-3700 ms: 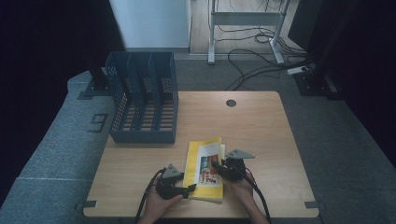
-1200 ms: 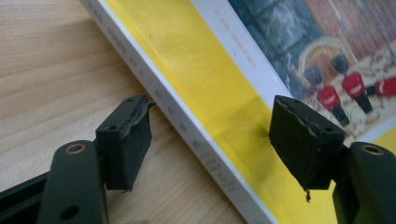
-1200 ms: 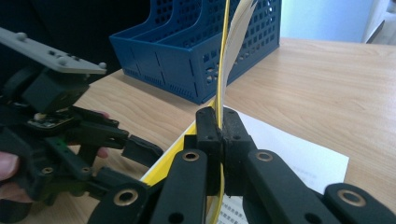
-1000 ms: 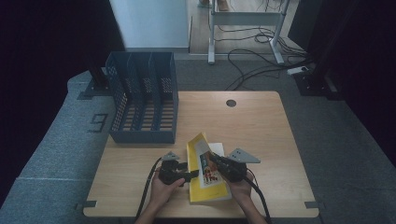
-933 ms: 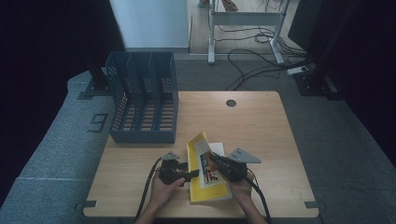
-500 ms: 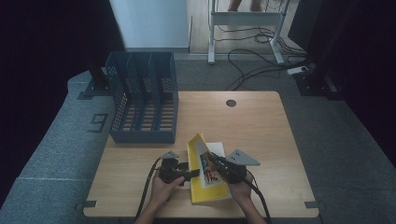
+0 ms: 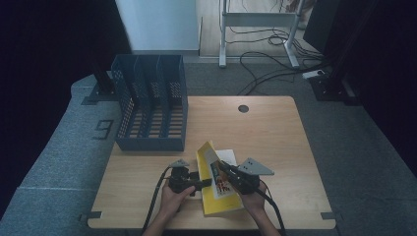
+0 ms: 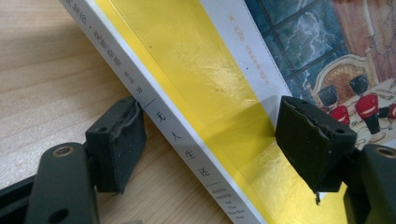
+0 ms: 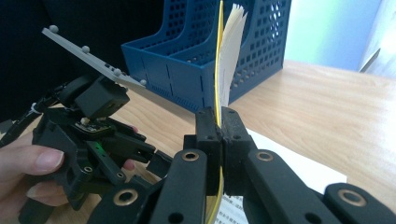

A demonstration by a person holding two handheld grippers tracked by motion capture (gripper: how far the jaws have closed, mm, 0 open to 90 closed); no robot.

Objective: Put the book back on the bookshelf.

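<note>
A yellow book (image 7: 219, 192) stands tilted on the table (image 7: 275, 137) near the front edge, its picture cover facing right. My right gripper (image 7: 223, 169) is shut on the book's upper edge; in the right gripper view its jaws (image 9: 219, 123) pinch the yellow cover while loose pages (image 9: 229, 60) fan out above. My left gripper (image 7: 204, 183) sits at the book's left side. Its jaws have just been opening, and the white spine (image 8: 173, 135) and yellow cover (image 8: 201, 70) lie between the parted pads (image 8: 116, 144), which do not squeeze them.
A blue file rack (image 7: 152, 108) with several slots stands at the table's back left, also behind the book (image 9: 187, 56). A white sheet (image 7: 229, 156) lies under the book. A round cable hole (image 7: 243, 108) sits at the back. Cables and a desk frame lie on the floor beyond.
Since the earliest frame the book has gone from lying flat to standing tilted on its spine edge, lifted by the right gripper. Over the last second both hands have stayed in place.
</note>
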